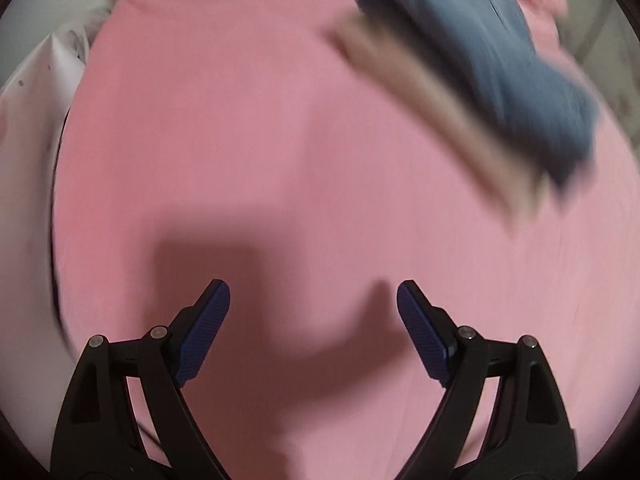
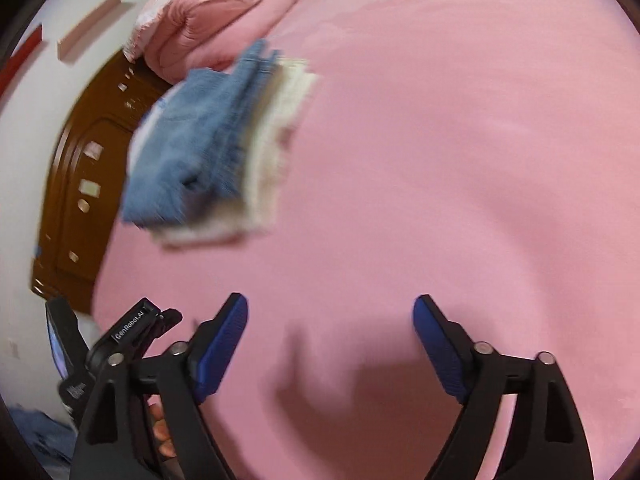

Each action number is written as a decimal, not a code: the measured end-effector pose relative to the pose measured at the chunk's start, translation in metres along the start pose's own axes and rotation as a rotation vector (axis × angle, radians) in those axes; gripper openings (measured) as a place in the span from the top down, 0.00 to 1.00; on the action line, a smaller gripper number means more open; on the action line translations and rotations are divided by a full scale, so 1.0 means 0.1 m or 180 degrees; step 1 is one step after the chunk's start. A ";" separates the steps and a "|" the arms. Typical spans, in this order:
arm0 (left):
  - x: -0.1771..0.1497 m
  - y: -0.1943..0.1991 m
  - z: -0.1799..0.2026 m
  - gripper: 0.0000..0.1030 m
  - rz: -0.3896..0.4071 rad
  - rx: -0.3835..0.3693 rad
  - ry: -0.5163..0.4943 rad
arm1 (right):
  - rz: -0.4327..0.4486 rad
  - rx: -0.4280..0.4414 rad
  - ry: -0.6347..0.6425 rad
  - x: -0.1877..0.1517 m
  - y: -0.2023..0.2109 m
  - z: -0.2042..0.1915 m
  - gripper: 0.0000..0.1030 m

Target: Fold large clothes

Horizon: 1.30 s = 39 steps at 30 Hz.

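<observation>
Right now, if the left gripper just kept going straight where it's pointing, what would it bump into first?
Most likely the bare pink sheet. The left gripper is open, nothing between its fingers, aimed at plain bedding. The folded blue garment lies off to the right of that line, though motion blur leaves depth uncertain.

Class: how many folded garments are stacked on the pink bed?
2: a blue denim garment on top, a cream garment beneath it, near the pink pillows. Blur may hide more layers.
</observation>
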<state>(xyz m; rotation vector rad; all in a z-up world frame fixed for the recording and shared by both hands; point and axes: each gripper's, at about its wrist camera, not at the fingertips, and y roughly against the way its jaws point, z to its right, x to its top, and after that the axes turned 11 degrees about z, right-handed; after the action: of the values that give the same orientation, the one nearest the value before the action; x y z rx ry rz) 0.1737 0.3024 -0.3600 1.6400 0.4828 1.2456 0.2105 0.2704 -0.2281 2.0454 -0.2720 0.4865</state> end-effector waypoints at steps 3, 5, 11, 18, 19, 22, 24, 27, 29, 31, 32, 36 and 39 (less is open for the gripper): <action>-0.71 0.34 0.29 0.18 -0.0295 0.0056 -0.0681 | -0.0160 -0.0280 0.0129 -0.35 0.43 0.54 0.05; -1.09 0.62 0.39 0.19 -0.0337 -0.0189 -0.0901 | -0.0233 -0.0500 0.0178 -0.62 0.81 0.93 0.04; -2.40 1.83 0.58 0.19 -0.0631 -0.0602 -0.1526 | -0.0451 -0.1005 0.0097 -1.41 2.26 2.03 0.01; -2.89 2.87 0.95 0.19 -0.0430 -0.1023 -0.2002 | 0.0004 -0.1574 -0.0099 -1.48 3.84 2.74 0.01; -2.89 2.99 1.00 0.19 -0.0347 -0.1054 -0.2059 | 0.0203 -0.1637 -0.0128 -1.43 4.07 2.79 0.01; -2.86 3.47 1.25 0.19 -0.0058 -0.1258 -0.2189 | 0.0696 -0.1964 0.0011 -1.25 4.54 2.85 0.01; -2.75 3.65 1.42 0.19 0.0030 -0.1414 -0.2293 | 0.0786 -0.2073 0.0072 -1.17 4.74 2.91 0.01; -2.71 4.06 1.54 0.19 0.0191 -0.1563 -0.2448 | 0.0638 -0.1889 0.0048 -1.04 4.93 2.97 0.01; -2.71 4.25 1.53 0.19 0.0151 -0.1661 -0.2468 | 0.0638 -0.1773 -0.0027 -0.97 5.09 2.99 0.00; -2.69 4.44 1.57 0.19 0.0096 -0.1761 -0.2460 | 0.0653 -0.1675 -0.0148 -0.94 5.26 3.01 0.00; -2.70 4.48 1.56 0.19 0.0061 -0.1792 -0.2470 | 0.0654 -0.1642 -0.0223 -0.91 5.29 2.98 0.00; -2.91 4.73 1.39 0.19 0.0027 -0.1879 -0.2712 | 0.0446 -0.1539 -0.0463 -1.09 5.39 2.93 0.00; -3.04 4.80 1.15 0.19 0.0036 -0.1879 -0.2694 | 0.0305 -0.1488 -0.0496 -1.30 5.40 2.76 0.00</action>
<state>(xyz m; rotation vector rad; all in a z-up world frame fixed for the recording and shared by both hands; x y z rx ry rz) 0.0433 -0.1954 -0.0942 1.4676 -0.3886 0.5172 -0.0508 -0.2388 0.0122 1.6184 -0.5278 0.2871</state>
